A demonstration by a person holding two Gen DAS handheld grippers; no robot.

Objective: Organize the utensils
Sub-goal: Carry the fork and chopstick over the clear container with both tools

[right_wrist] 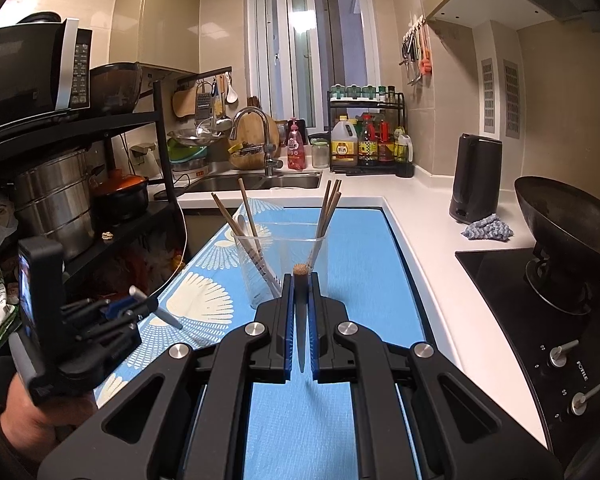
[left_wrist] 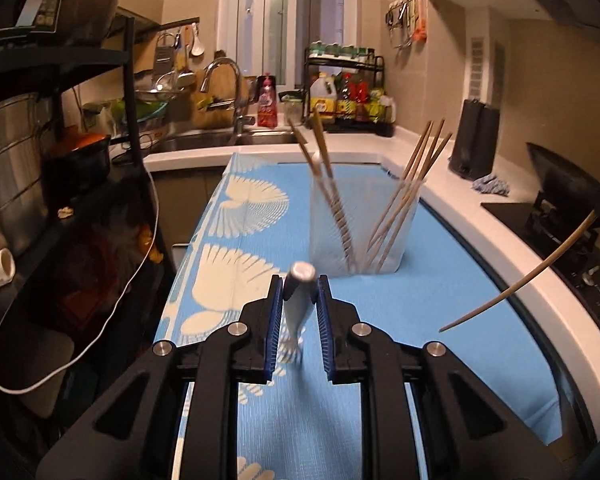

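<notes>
Risk of a toppled cup, chiefly. Held a fork (left_wrist: 296, 308) tines-down, pinched by its handle between the pads of the left gripper (left_wrist: 298, 284), short of the clear cup (left_wrist: 364, 200) standing on the blue mat (left_wrist: 440, 300). Clamped a wooden chopstick (right_wrist: 300, 320) in the right gripper (right_wrist: 300, 280) likewise, blunt end forward, near the cup. Judged the cup light, tall and already crowded with leaning chopsticks (left_wrist: 416, 168) in two bunches. Could have tipped it with a low approach or a knock against those sticks. Could also have let the fork slip on its smooth, tapering handle.
</notes>
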